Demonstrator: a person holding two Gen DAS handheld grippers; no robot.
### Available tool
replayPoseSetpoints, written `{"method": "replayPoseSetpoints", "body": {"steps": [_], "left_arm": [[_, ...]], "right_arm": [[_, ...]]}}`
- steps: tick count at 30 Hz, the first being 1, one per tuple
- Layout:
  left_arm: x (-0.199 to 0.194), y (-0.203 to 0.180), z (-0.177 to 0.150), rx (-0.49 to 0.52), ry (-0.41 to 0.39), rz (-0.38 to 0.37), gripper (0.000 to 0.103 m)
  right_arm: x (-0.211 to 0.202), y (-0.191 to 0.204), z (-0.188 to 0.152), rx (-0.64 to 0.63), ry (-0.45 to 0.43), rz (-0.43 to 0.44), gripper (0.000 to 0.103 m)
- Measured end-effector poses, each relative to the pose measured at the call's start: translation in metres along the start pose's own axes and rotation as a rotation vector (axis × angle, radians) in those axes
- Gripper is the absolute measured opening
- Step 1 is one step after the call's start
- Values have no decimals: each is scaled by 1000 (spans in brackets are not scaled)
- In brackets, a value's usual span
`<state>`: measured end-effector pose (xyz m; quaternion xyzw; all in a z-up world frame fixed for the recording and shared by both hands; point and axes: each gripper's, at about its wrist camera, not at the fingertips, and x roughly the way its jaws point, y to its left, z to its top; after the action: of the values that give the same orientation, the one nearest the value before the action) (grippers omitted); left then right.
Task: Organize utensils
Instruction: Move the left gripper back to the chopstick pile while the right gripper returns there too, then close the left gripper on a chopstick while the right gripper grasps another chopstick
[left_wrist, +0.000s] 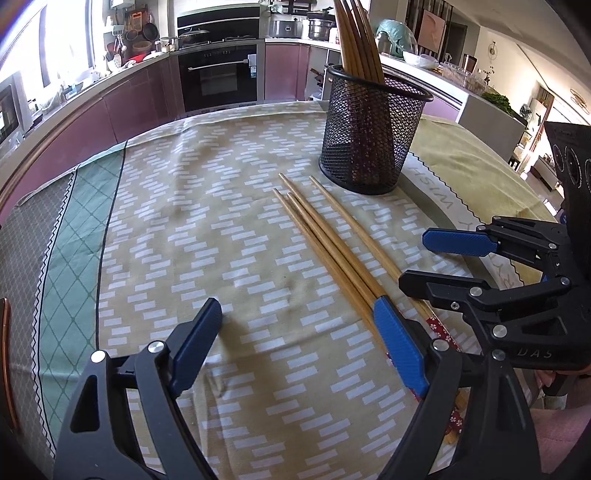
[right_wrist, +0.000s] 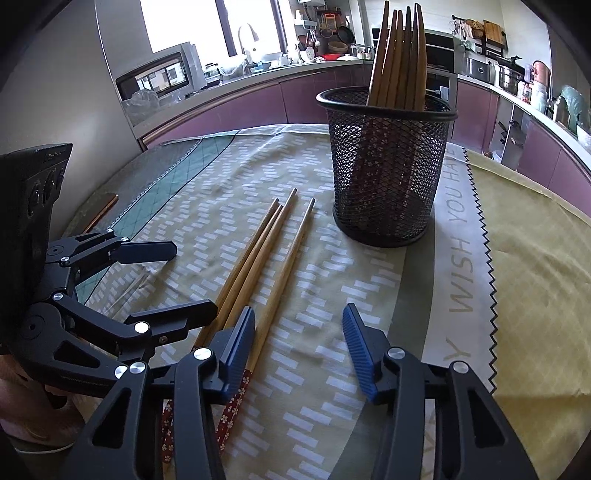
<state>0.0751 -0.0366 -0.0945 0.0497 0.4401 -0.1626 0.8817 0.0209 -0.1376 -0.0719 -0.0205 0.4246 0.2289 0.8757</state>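
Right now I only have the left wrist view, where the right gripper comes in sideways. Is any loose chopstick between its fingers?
Observer: Yes. In the right wrist view one loose chopstick lies inside the open right gripper, close beside one of its fingers. The pads do not press on it.
Operator: The chopsticks in the holder are cut off at my top edge.
Observer: Here the standing chopsticks show whole, about five, bunched together above the rim of the mesh holder.
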Motion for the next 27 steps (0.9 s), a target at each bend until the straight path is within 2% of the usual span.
{"method": "replayPoseSetpoints", "body": {"steps": [6, 14, 24, 27], "left_arm": [[1, -2, 3, 11, 12, -13, 75], [4, -4, 5, 13, 34, -35, 68], [1, 6, 2, 6, 34, -18, 46], [1, 8, 4, -1, 31, -22, 40]], "right_arm": [[0, -1, 1, -7, 3, -2, 47], [1, -1, 1, -3, 3, -2, 47], [4, 0, 4, -14, 7, -7, 46], [7, 1, 7, -20, 12, -7, 41]]}}
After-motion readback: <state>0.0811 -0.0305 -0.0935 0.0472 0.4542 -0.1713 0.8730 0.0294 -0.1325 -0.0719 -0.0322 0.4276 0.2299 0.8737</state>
